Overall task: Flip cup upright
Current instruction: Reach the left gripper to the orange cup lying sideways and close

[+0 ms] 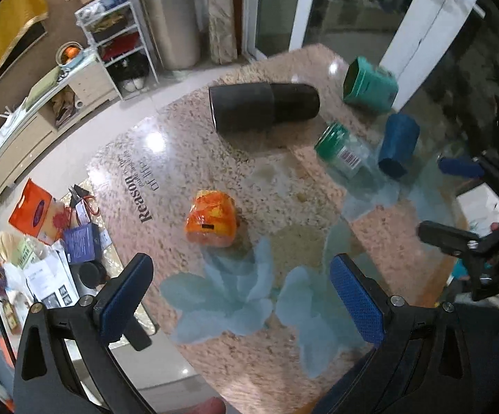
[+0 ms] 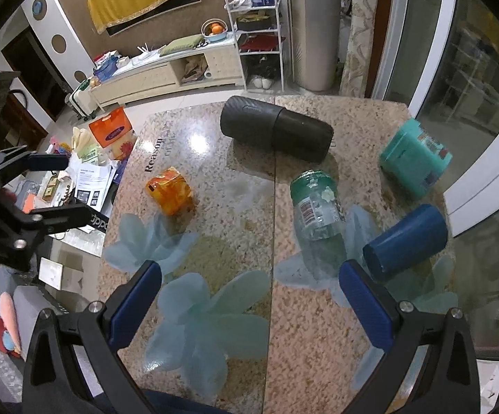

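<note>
Both grippers poised above a cluttered counter, the toppled blue cup not yet touched.

We hold the right gripper [image 2: 249, 303] with its jaws spread wide and empty over the speckled stone counter [image 2: 304, 327], its right blue-padded finger just beside the dark blue plastic cup [image 2: 406, 241], which lies on its side near the counter's right edge with one flat end turned toward us; that closeness suggests this is the hand meant to right it. Our left gripper [image 1: 242, 296] hovers likewise wide open and empty, well apart from the cup [image 1: 398, 145], probably kept back to leave room. Around the cup lie a clear bottle with a green cap [image 2: 318, 210], touching or nearly so, a teal tub [image 2: 415, 158], a black two-part cylinder [image 2: 277, 132] and an orange wrapped packet [image 2: 170, 191], all tipped or loose.
</note>
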`<state>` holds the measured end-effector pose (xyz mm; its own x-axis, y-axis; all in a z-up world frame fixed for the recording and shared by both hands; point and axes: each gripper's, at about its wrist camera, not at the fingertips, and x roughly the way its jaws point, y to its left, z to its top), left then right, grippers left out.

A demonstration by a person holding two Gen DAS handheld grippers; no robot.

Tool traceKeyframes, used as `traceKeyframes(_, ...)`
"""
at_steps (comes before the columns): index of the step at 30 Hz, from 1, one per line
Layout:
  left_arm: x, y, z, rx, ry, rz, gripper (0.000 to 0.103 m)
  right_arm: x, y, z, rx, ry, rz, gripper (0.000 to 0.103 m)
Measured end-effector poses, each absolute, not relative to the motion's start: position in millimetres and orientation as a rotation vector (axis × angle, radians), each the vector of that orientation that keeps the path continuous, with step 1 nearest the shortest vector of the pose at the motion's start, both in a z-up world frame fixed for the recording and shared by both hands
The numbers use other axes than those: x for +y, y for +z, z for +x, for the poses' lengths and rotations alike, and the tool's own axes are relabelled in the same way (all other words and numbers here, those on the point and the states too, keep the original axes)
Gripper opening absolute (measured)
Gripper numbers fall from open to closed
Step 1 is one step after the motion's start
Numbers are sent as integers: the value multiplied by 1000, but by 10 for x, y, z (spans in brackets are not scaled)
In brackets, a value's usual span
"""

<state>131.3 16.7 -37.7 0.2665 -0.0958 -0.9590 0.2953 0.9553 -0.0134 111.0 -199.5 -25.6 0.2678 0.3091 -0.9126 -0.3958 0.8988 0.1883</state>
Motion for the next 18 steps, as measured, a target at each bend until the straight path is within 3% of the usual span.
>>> traceKeyframes(18,168,-1618,2174,1577,-267,188,103,-2108,-643,1533,1293,481,-115,103)
